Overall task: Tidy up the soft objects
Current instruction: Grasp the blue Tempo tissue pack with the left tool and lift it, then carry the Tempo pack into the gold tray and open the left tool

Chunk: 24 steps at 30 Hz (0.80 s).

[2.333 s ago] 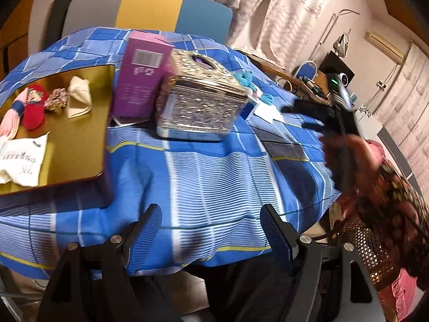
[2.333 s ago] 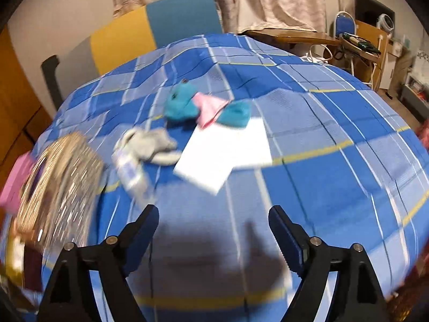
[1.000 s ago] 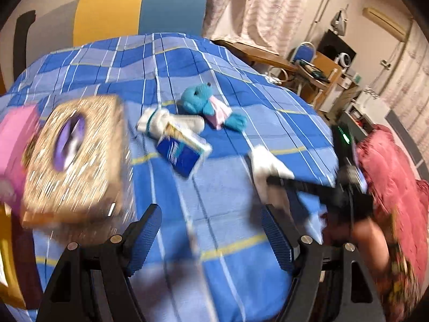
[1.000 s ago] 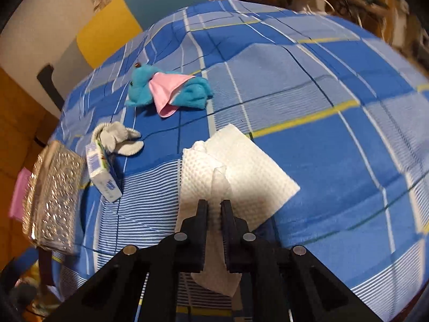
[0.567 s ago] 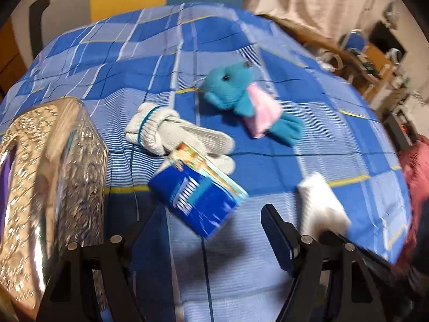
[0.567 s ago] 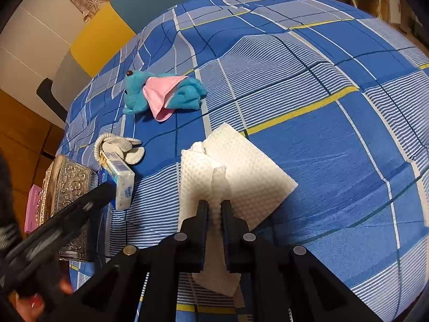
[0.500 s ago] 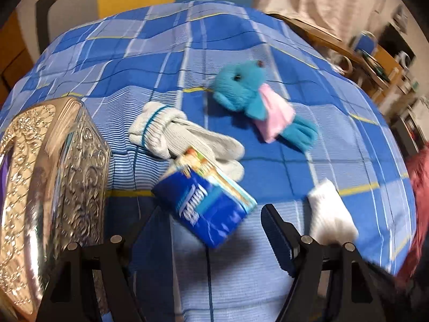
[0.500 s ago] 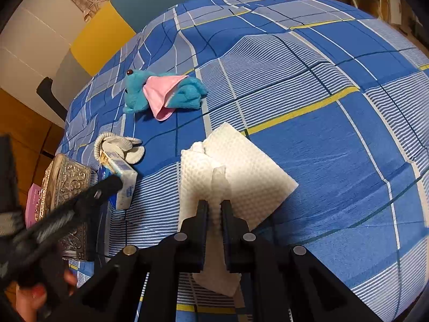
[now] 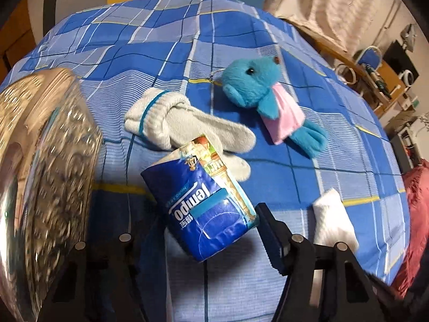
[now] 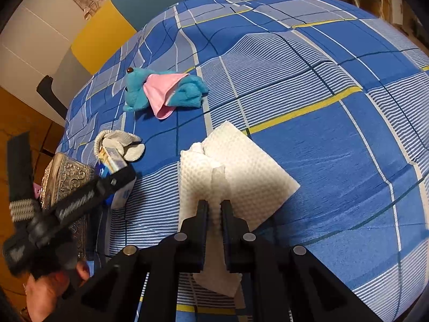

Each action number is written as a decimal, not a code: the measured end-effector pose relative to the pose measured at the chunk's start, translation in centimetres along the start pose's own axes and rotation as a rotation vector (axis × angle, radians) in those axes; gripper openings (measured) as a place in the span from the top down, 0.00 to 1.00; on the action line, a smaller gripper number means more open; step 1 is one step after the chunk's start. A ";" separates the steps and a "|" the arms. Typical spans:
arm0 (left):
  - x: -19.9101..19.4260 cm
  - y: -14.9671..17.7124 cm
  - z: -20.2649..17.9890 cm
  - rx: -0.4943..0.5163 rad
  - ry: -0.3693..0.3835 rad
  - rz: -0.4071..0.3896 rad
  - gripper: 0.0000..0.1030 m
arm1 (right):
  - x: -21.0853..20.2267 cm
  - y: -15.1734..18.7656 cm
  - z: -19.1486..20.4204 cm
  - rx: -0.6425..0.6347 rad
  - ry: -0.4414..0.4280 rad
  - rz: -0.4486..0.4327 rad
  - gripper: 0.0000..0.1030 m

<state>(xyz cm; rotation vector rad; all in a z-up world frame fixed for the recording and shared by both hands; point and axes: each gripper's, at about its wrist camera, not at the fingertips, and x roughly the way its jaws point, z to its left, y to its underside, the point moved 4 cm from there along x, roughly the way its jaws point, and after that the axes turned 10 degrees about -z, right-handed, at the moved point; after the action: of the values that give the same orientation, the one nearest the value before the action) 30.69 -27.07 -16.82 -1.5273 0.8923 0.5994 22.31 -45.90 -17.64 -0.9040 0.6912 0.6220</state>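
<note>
Closing around tissue pack [image 9: 206,204], left gripper [image 9: 203,230]; ornate box [image 9: 40,174] close beside. Right gripper [image 10: 214,212] pinches white cloth [image 10: 241,171].

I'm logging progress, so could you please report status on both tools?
Left tool open, jaws just closing around blue tissue pack. Right tool shut on white textured paper towel. White rolled socks touch the pack's far end.

both wrist views look steeply down, close over the blue checked tablecloth [image 9: 241,40], sharing its plush toy [image 10: 161,88].
</note>
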 end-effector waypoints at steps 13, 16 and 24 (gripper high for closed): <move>-6.8 5.9 0.3 0.089 0.201 -0.018 0.35 | 0.1 0.1 0.0 -0.010 -0.001 -0.004 0.90; -9.1 6.7 0.5 0.124 0.237 -0.044 0.35 | 0.1 0.1 0.0 -0.017 -0.001 -0.006 0.90; -15.2 8.5 3.6 0.180 0.270 -0.112 0.35 | 0.0 0.3 0.1 -0.033 0.003 -0.022 0.90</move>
<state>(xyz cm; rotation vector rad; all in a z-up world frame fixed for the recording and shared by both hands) 15.52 -20.55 -10.29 -1.5032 1.0274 0.2271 22.16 -45.67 -17.76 -0.9427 0.6745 0.6138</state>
